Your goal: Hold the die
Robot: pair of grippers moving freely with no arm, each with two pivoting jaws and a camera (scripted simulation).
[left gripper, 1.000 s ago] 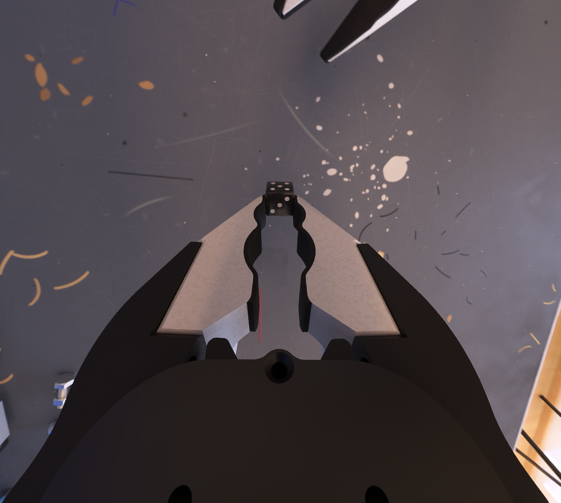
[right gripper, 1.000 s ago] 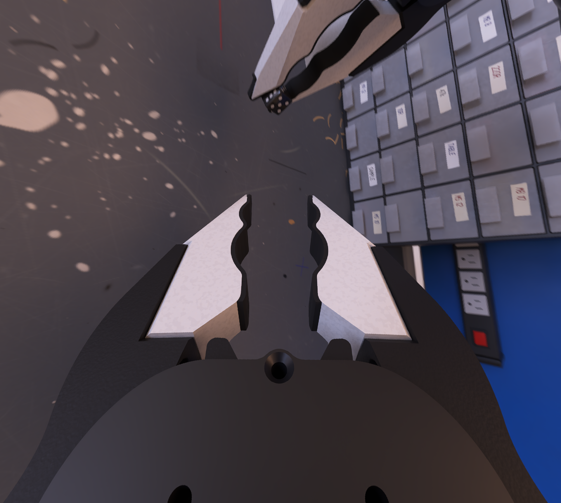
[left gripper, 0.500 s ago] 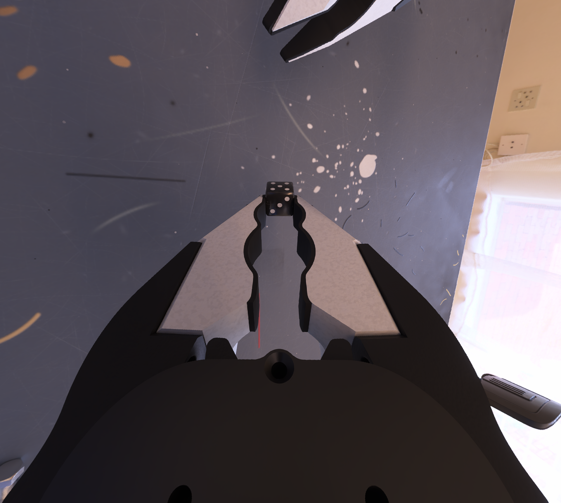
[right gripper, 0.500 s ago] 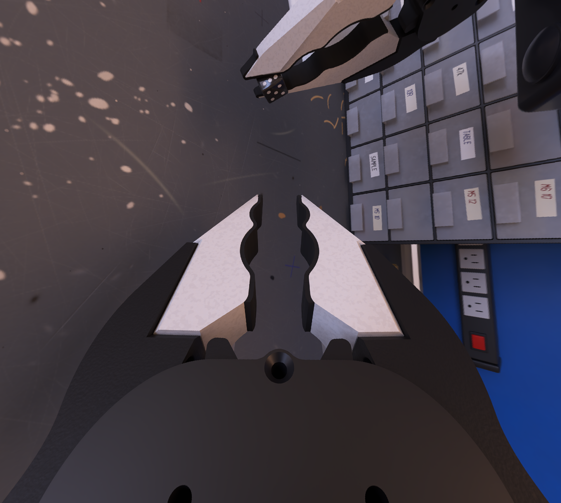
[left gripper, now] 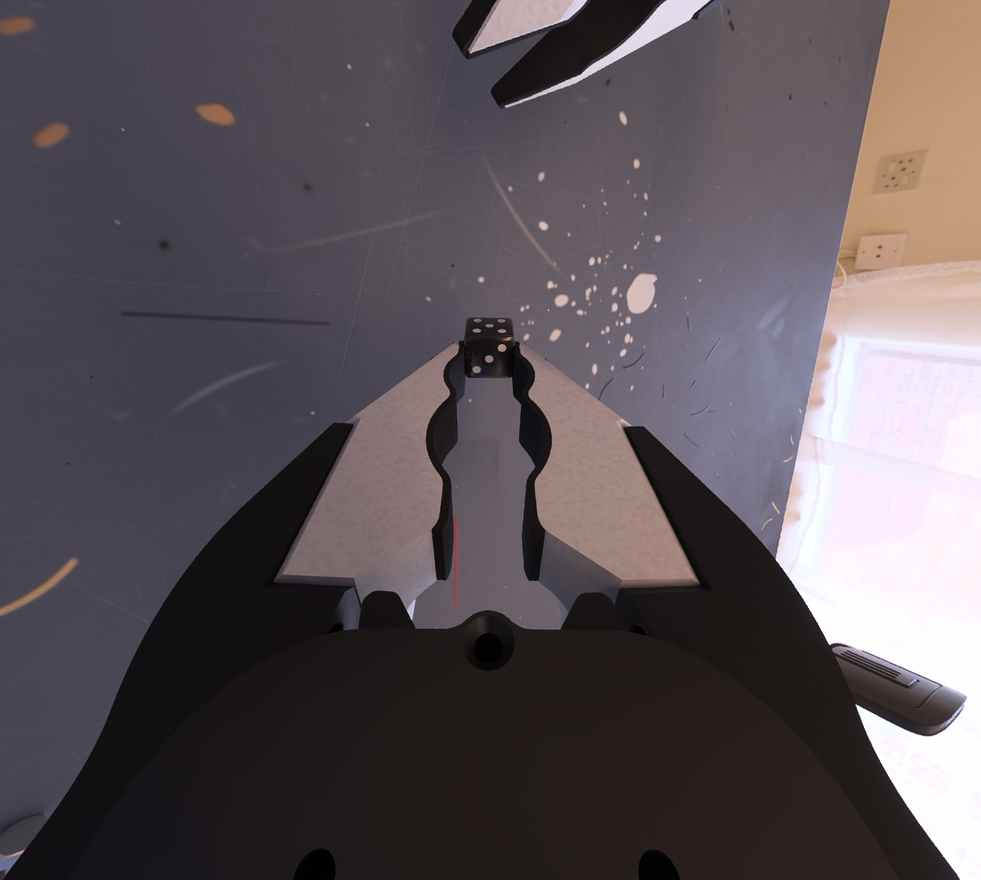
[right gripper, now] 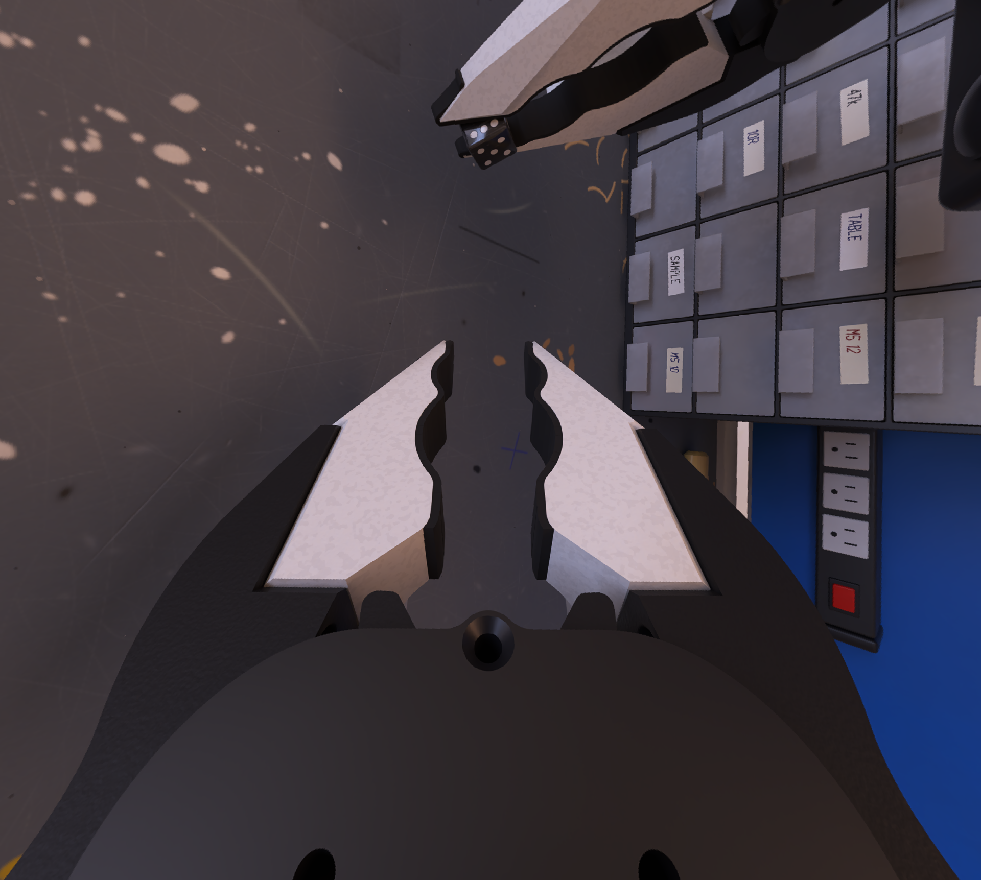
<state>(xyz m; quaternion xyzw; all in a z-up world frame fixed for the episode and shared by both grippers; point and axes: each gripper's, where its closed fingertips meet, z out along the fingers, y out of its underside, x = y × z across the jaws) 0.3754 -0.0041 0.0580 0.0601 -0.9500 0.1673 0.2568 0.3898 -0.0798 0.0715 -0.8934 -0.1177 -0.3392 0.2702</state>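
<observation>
Lifted higher off the scratched, paint-flecked dark grey tabletop (left gripper: 265, 228) than a second ago, the left gripper (left gripper: 489, 357) pinches the small black white-pipped die (left gripper: 489, 348) at its fingertips, while the right gripper (right gripper: 489, 350), narrowly parted and empty, faces it nearby.

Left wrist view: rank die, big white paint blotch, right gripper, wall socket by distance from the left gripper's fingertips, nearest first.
1. die: clamped between the left gripper fingertips, in contact.
2. big white paint blotch: on the table, just ahead and to the right.
3. right gripper: ahead, upper right, above the table.
4. wall socket: past the table's right edge, on the wall.
</observation>
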